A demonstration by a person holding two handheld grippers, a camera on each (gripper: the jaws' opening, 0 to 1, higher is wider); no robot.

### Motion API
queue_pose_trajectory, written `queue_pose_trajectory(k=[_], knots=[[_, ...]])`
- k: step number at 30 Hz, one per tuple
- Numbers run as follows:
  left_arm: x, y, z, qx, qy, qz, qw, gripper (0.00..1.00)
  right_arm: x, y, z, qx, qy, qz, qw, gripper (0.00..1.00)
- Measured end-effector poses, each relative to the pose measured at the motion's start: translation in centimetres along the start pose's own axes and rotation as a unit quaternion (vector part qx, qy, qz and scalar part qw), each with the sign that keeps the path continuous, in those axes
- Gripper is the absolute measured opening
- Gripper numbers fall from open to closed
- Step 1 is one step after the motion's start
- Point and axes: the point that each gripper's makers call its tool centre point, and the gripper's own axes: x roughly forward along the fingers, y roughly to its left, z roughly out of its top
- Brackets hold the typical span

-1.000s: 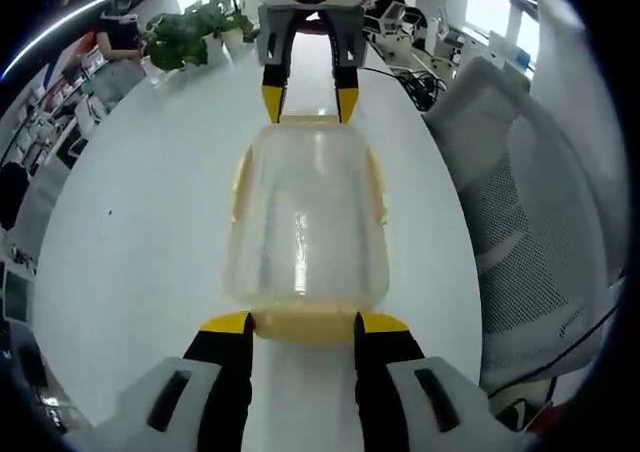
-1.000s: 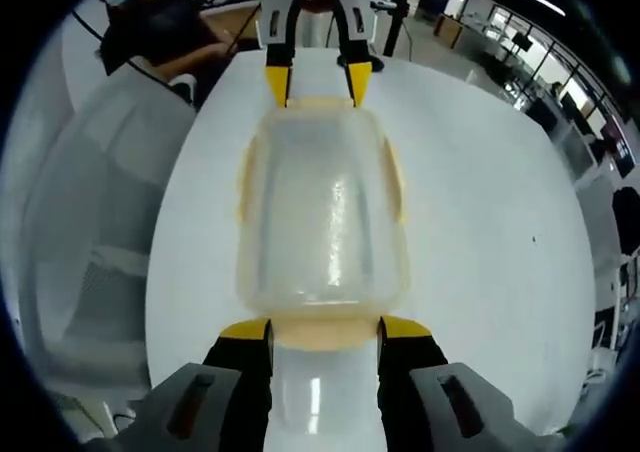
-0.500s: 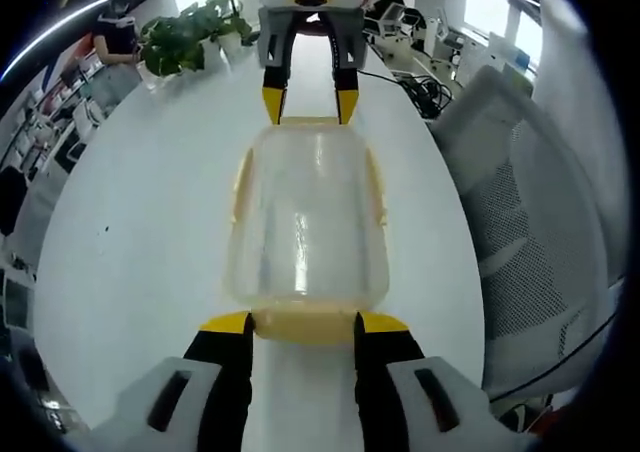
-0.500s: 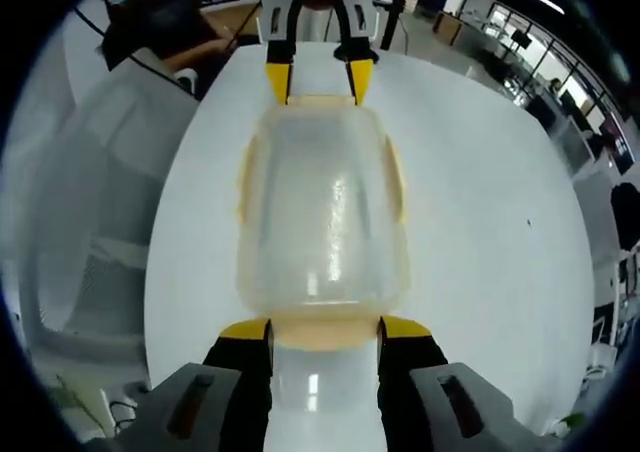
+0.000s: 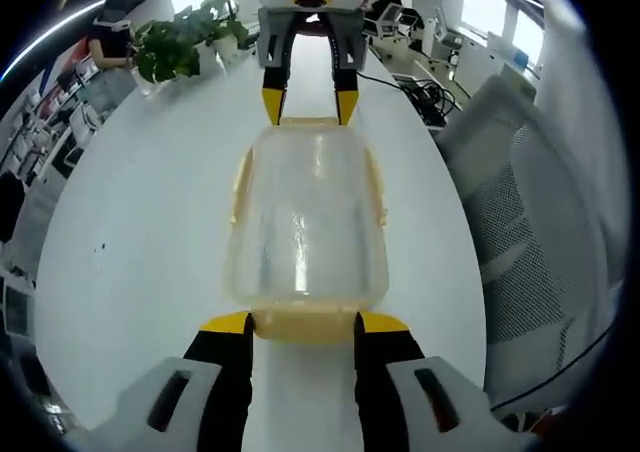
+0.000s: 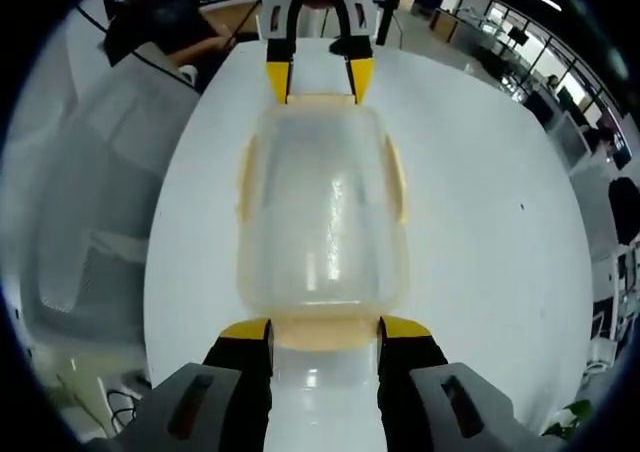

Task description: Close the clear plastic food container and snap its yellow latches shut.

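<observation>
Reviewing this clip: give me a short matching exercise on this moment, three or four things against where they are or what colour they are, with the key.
Things:
1. clear plastic food container
2. left gripper
3. potted plant
4. mesh chair

Descriptions:
A. green, at the far end of the table in the left gripper view
B. grey, beside the white table
C. between the two grippers, lid on top
D. yellow-tipped jaws either side of a yellow end latch

Pairs: 1-C, 2-D, 3-A, 4-B. The right gripper stands the same way at the opposite end.
</observation>
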Motion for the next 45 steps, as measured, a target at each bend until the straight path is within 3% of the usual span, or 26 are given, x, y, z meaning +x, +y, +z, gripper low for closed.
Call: queue_pose_trajectory(k=[14, 45], knots=[[1.1, -0.1, 2.3, -0.003, -0.005, -0.001, 1.0000, 0.39, -1.1, -0.3, -2.1, -0.004, 0.006, -0.001, 1.0000, 0.40], [2.9, -0.3, 5.1, -0.007, -0.011, -0.010, 0.9999, 0.39, -2.4, -0.2, -5.3, -0.003, 0.017, 0.011, 0.9998, 0.40]])
